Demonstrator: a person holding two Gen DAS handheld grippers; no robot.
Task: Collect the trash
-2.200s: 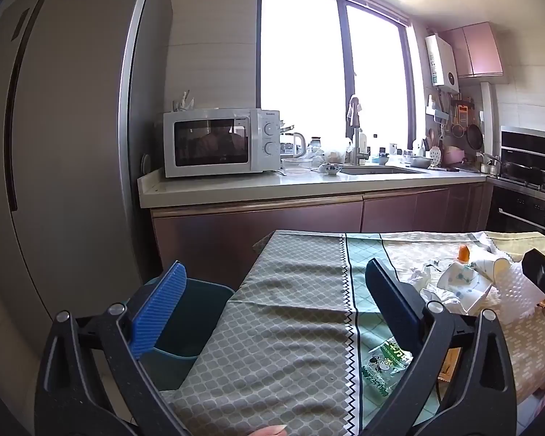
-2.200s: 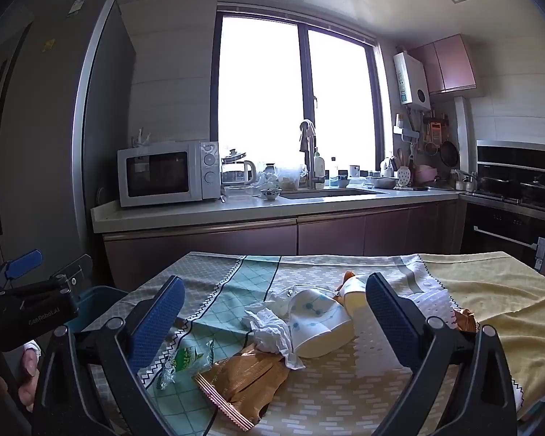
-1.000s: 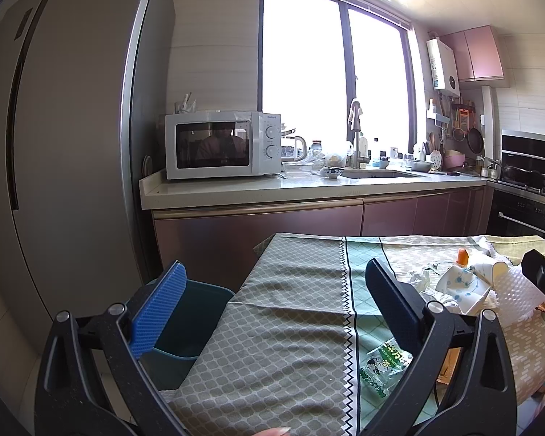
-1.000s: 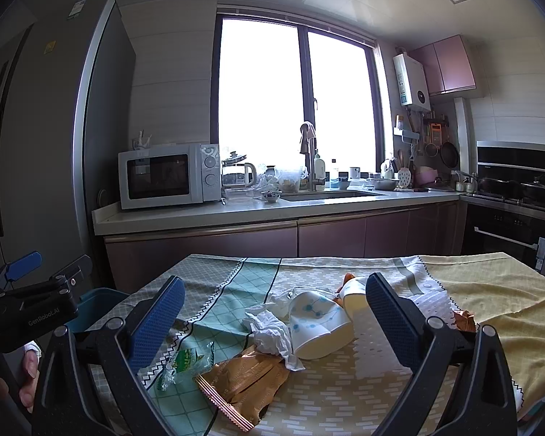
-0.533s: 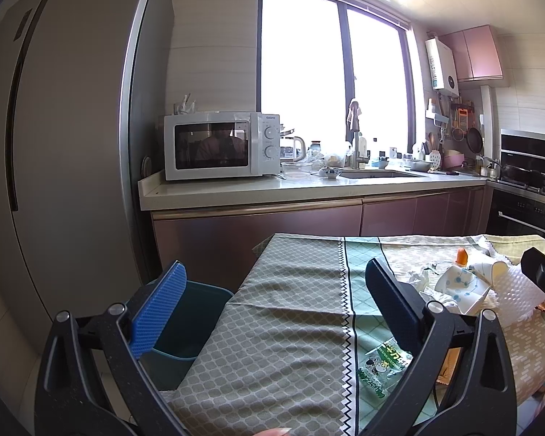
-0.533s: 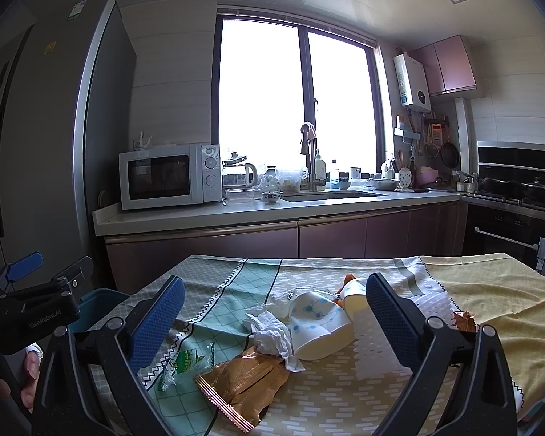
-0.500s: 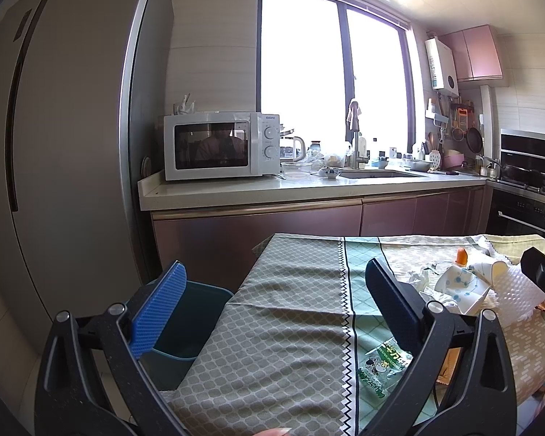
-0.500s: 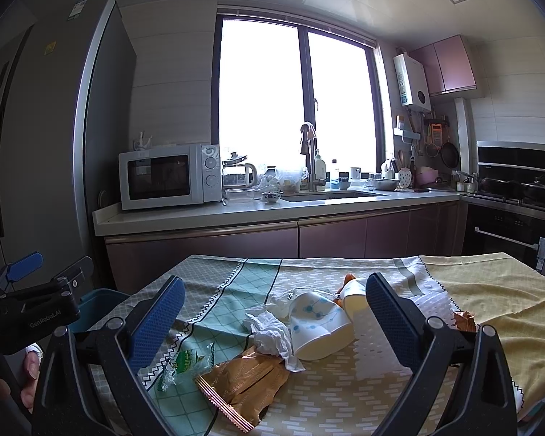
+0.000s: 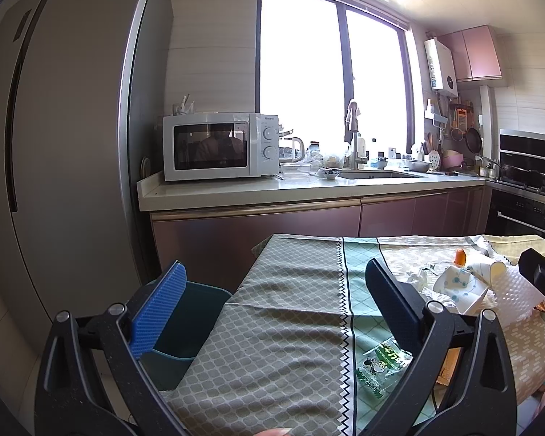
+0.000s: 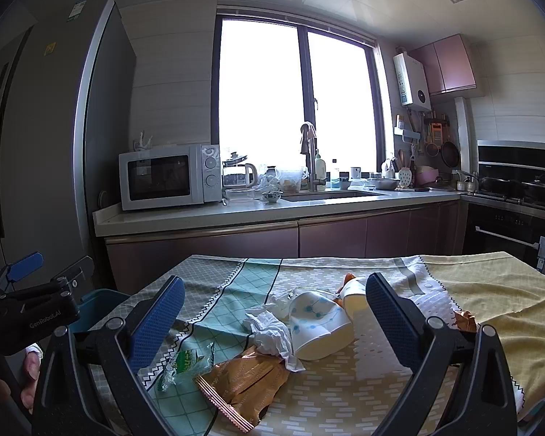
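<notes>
Both hand-held grippers hang above the cloth-covered desk with their blue pads spread wide and nothing between them: the left hand-held gripper fills the lower half of the left wrist view, and the right hand-held gripper does the same in the right wrist view. The trash lies in a loose cluster on the desk, at centre and lower centre of the right wrist view. A white paper cup with a blue dot pattern lies on its side, a crumpled white tissue touching its left flank. Just below them sits a brown snack wrapper, and to its left a green-printed clear wrapper. Behind the cup a small bottle lies tipped, partly hidden by the right pad. In the left wrist view the same heap appears at the right edge, with the green wrapper near the lower right. A teal trash bin stands on the floor beside the desk's left end, lower left in that view. A white microwave sits on the kitchen counter behind.
</notes>
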